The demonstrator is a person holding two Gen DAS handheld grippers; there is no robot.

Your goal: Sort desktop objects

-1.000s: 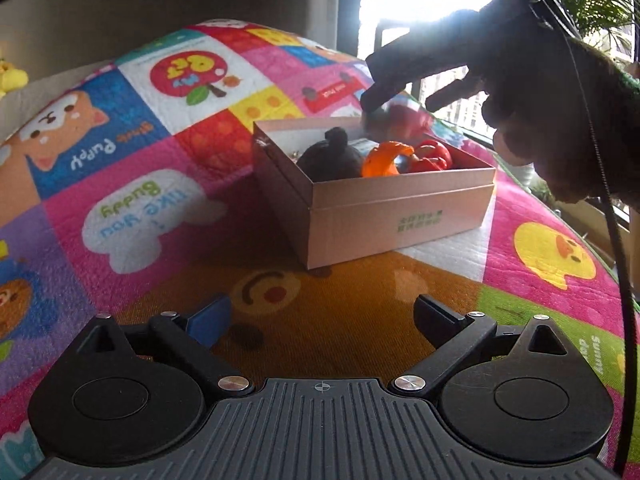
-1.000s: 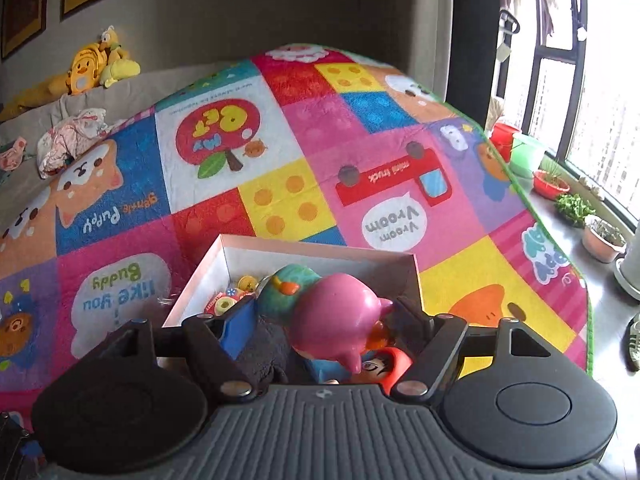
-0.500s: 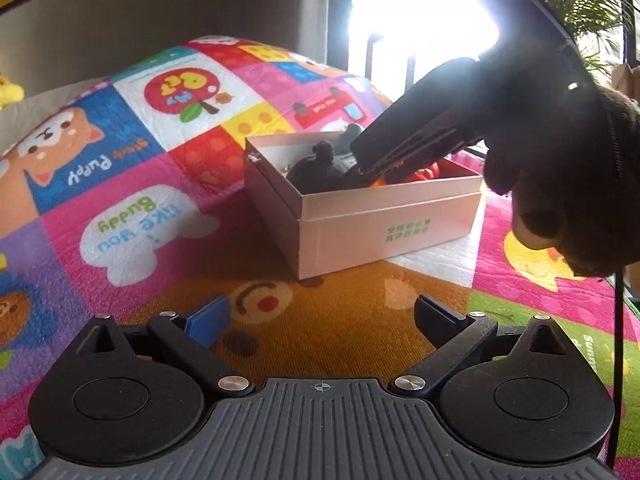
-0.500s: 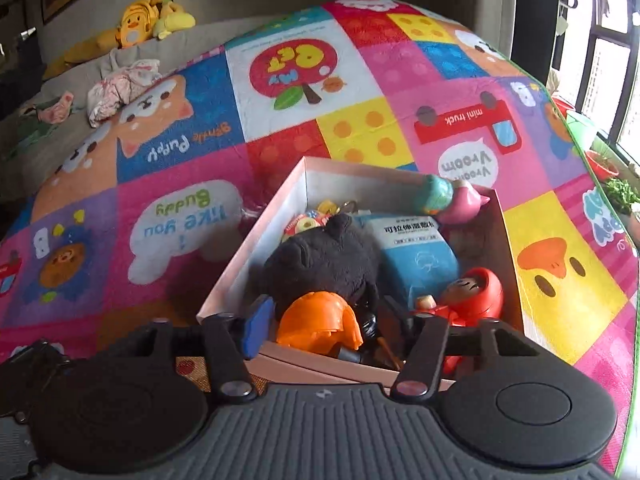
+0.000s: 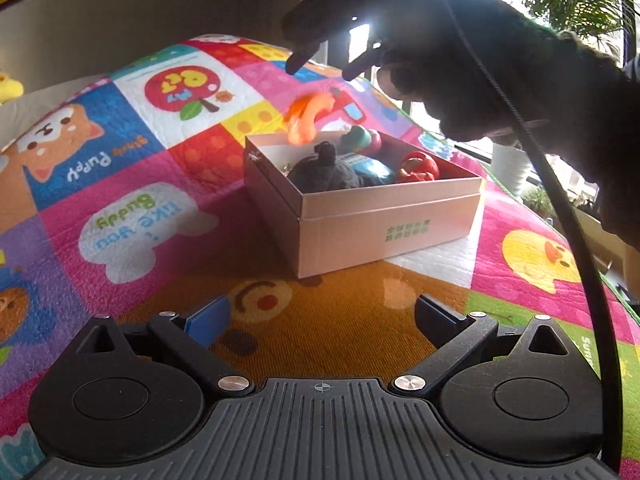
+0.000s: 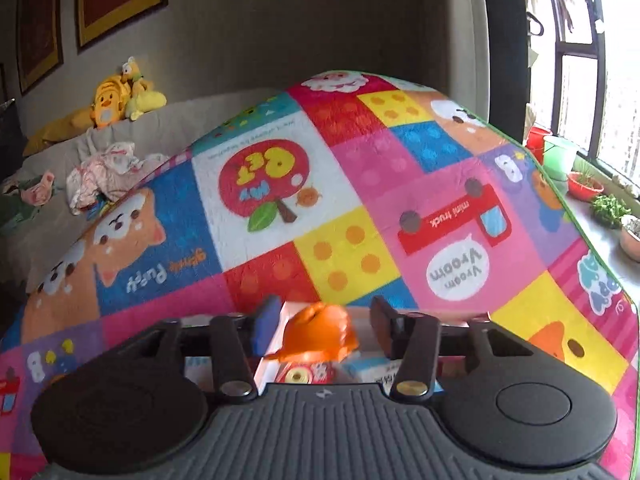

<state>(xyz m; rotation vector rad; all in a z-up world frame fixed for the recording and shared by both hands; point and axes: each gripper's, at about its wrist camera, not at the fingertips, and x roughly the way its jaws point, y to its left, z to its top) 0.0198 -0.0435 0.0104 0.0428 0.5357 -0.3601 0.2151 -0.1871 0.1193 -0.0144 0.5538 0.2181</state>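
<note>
Above the pink cardboard box, right gripper: jaws just parted, half-spread, blurred orange plastic toy loose between; left gripper wide apart, empty, at 6 o'clock.

Light source: daylight reaches you from the window on the right side of both views.
Glare: in your left wrist view the panes behind the right gripper burn out to white.
Backlight: that gripper and the hand holding it read as a dark silhouette.
Blur: the orange toy is smeared by motion.
Shadow: the box darkens the mat beside it.
Distortion: fisheye bends the mat's edges and the wall.
</note>
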